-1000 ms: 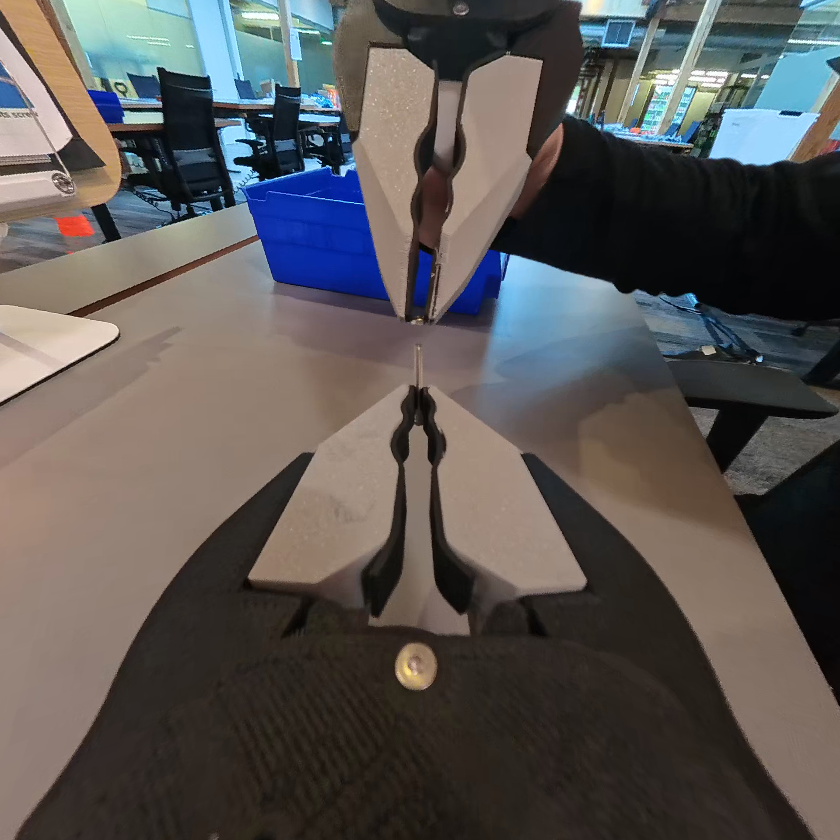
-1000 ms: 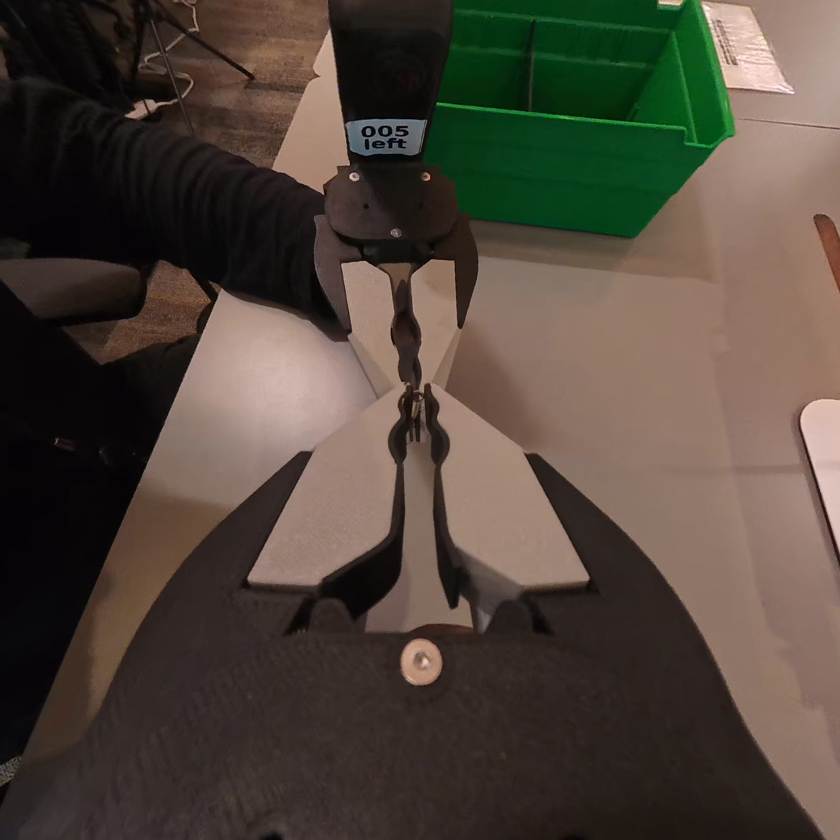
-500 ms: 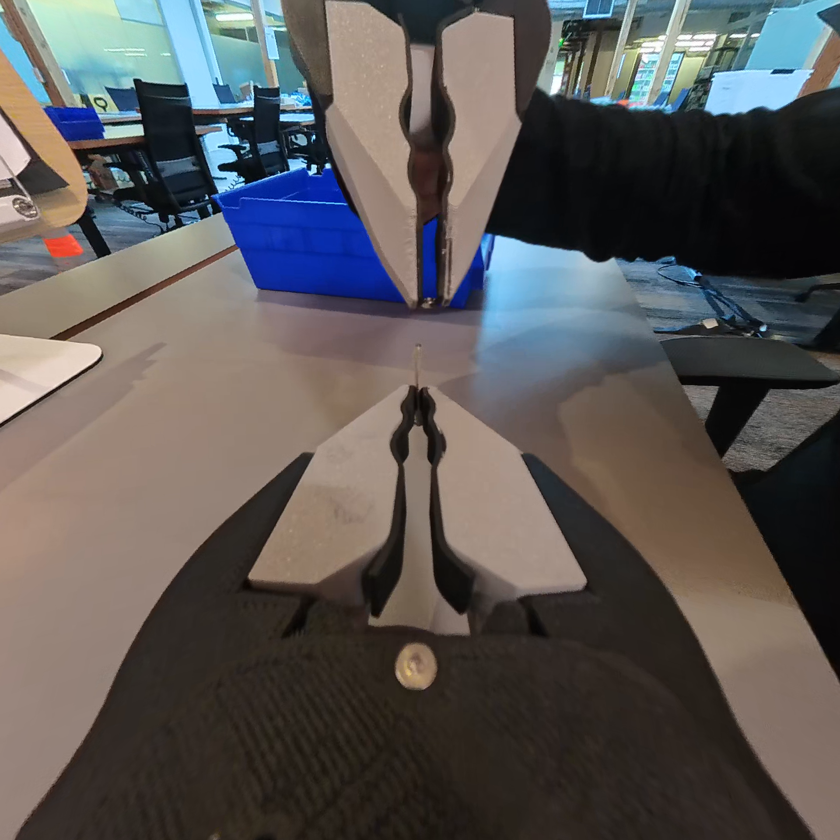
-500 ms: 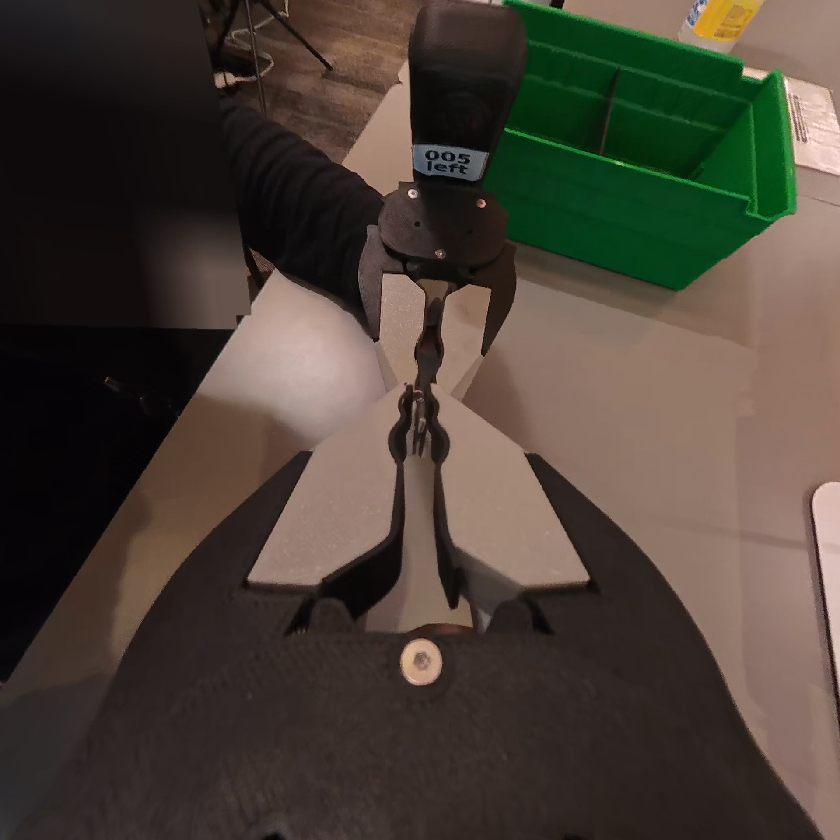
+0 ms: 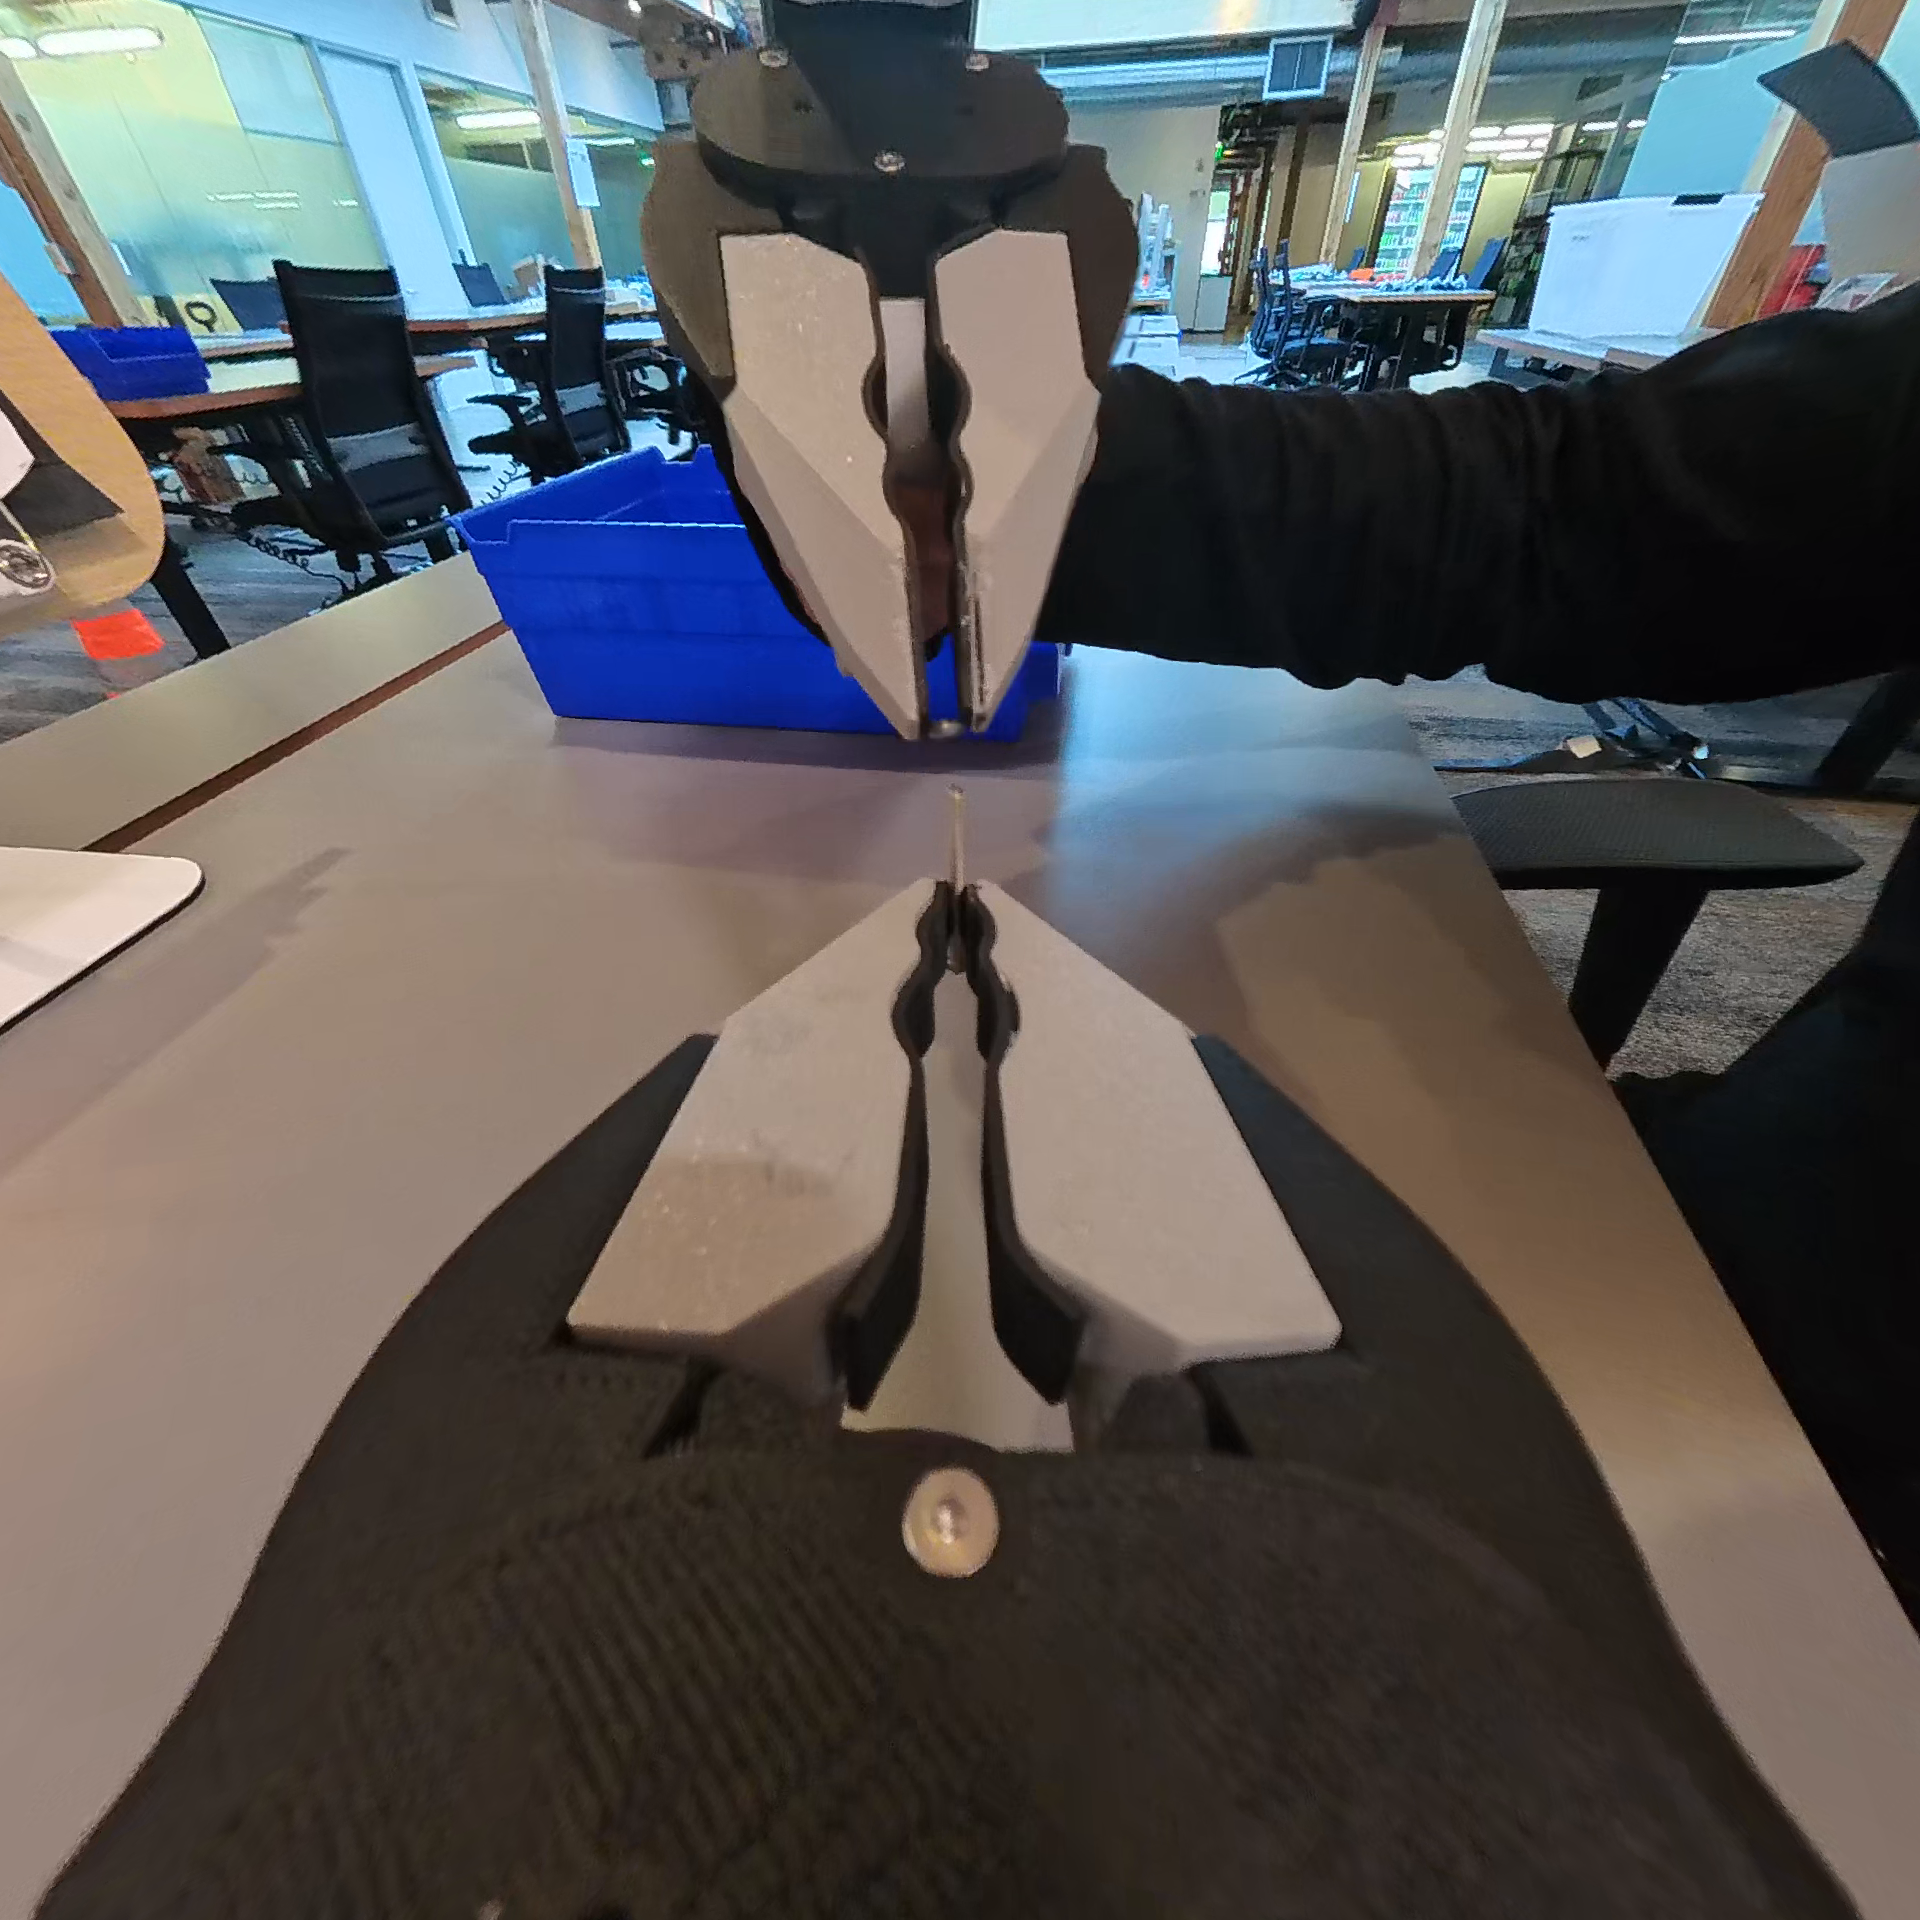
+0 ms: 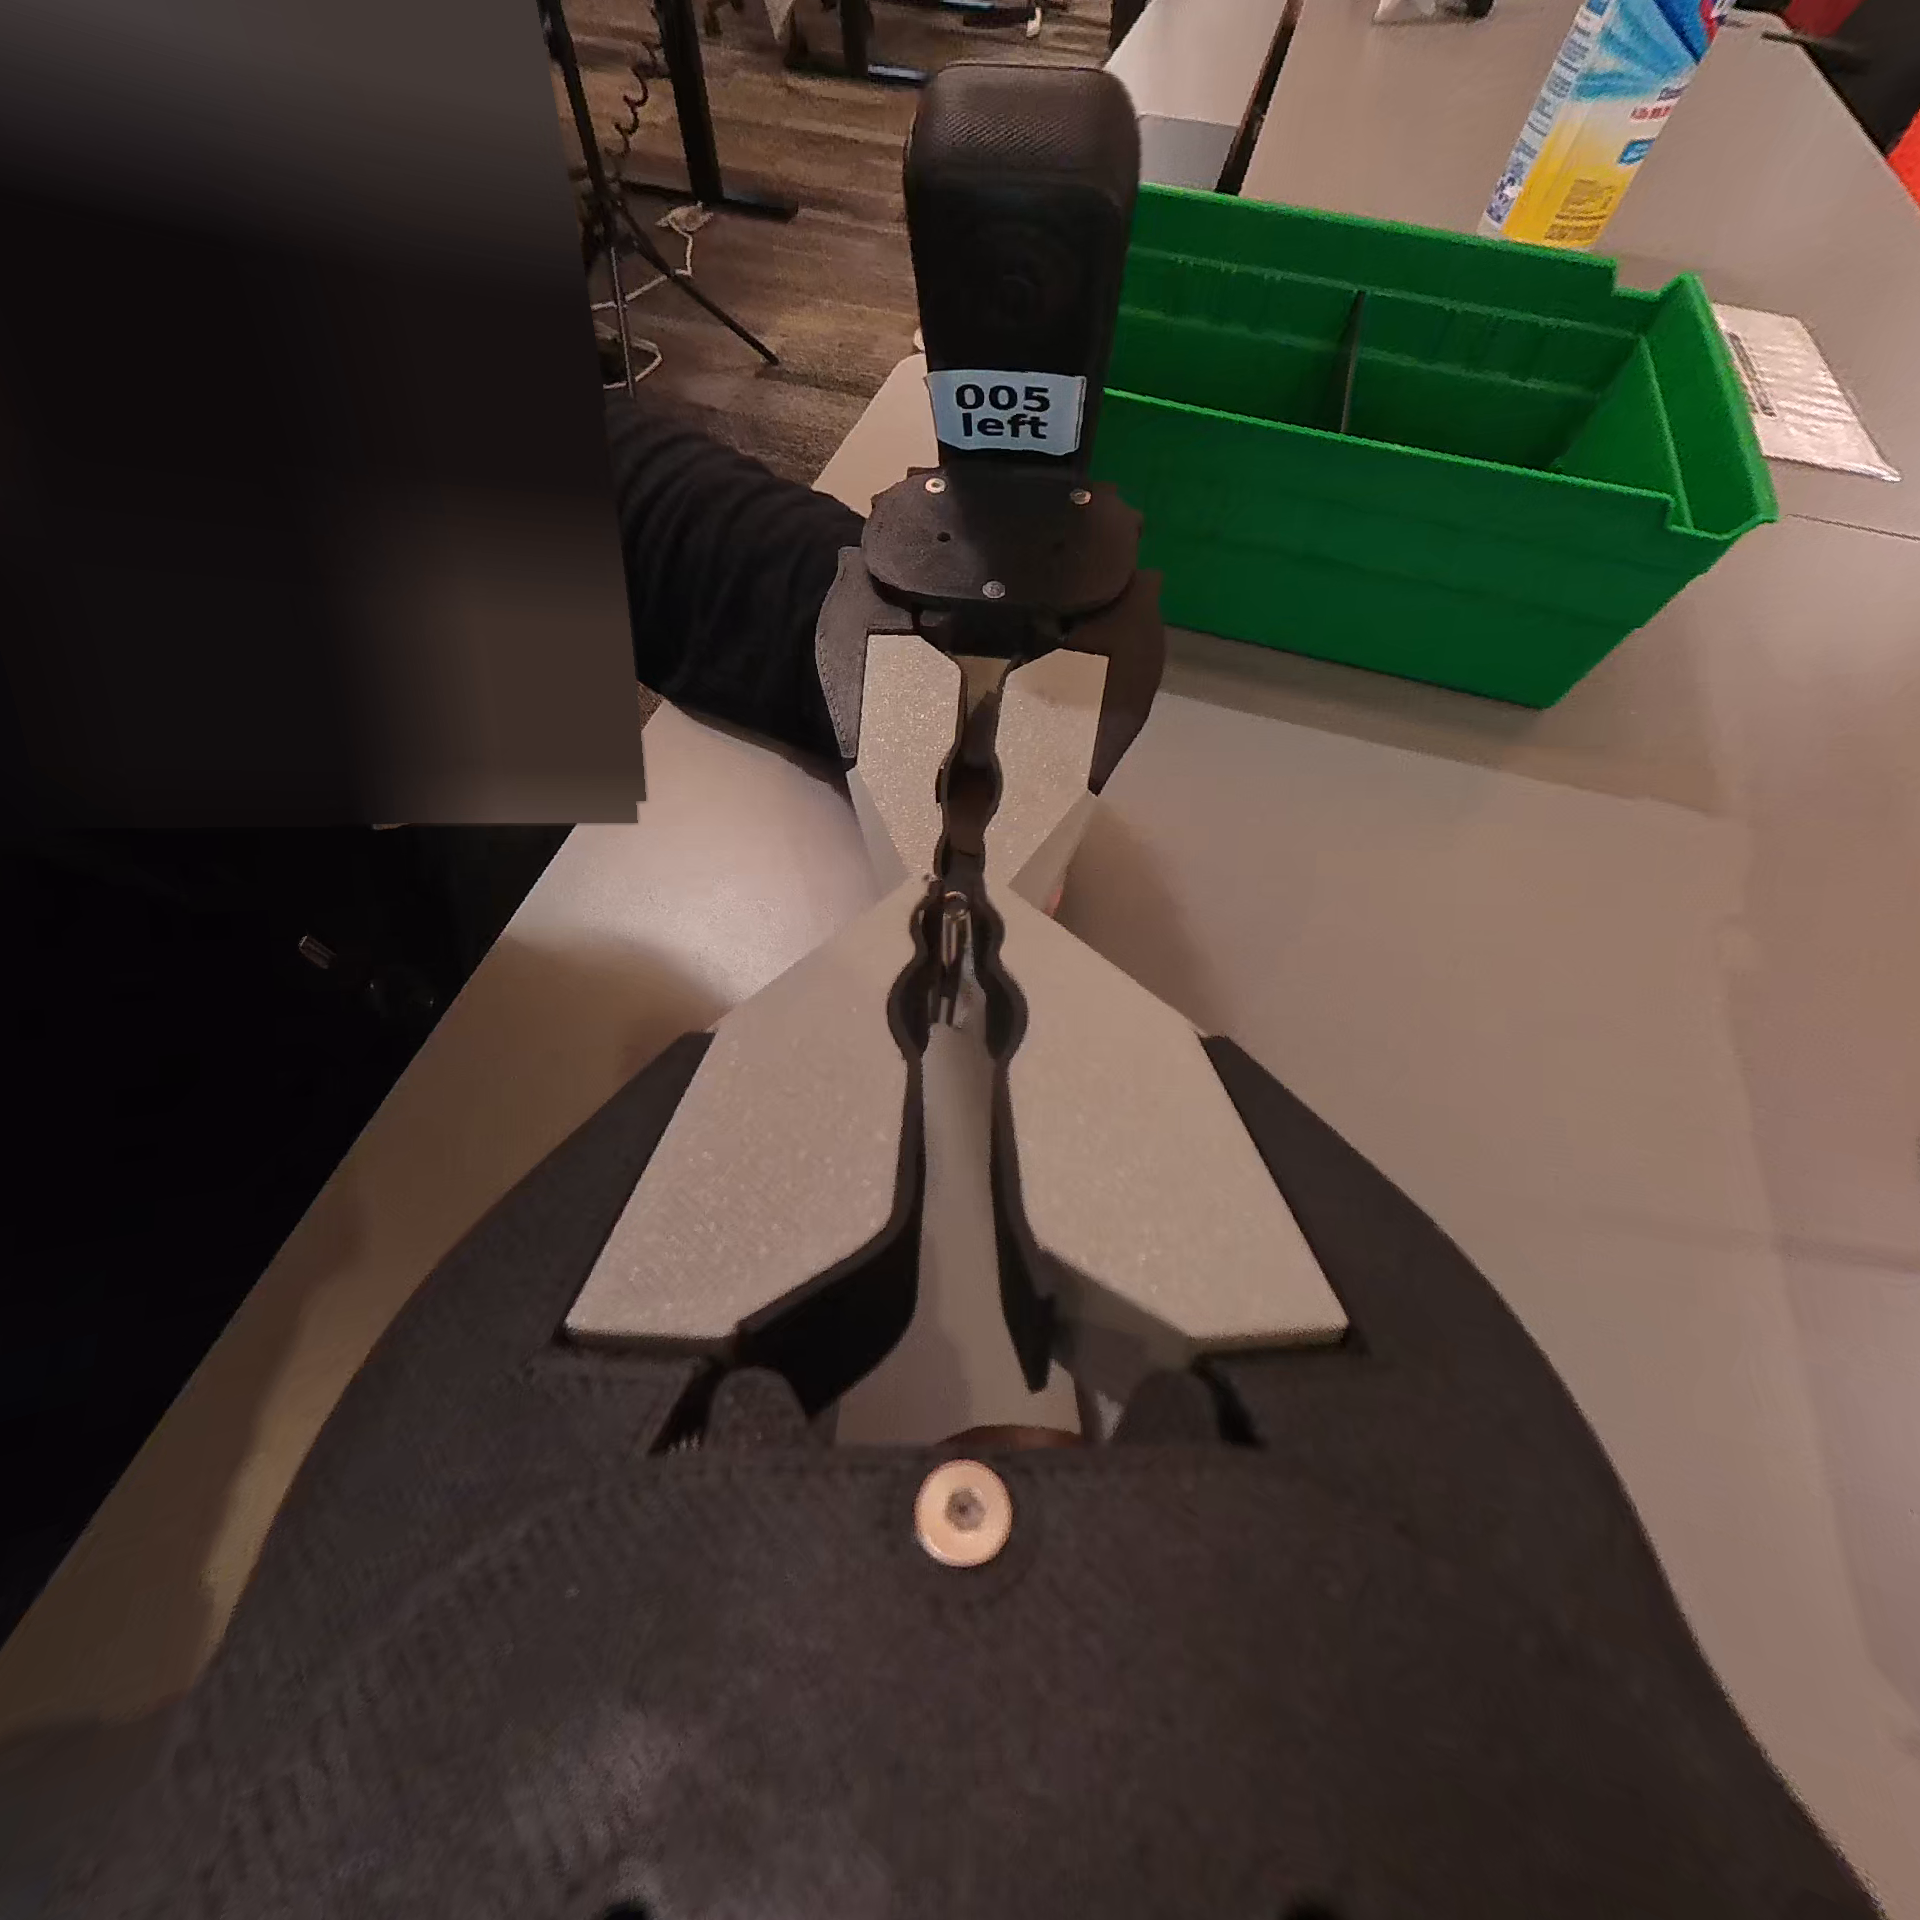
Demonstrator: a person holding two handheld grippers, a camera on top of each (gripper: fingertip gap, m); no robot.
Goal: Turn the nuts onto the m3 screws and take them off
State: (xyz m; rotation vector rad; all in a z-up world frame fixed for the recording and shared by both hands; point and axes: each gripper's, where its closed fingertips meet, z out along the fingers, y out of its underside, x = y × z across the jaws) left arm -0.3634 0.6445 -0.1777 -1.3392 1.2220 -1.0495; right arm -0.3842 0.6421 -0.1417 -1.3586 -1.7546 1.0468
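Fingers of the left gripper (image 5: 953,902) pinched the screw (image 5: 955,831) pointing at the nut (image 5: 943,728) pinched in the right gripper (image 5: 943,717), apparently aligned for threading.

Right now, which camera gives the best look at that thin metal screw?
The left wrist view: the thin silver metal screw pokes clear out of the left tongs, its shaft sharp against the grey table. In the right wrist view it is mostly hidden between the meeting tongs' tips, hard to make out.
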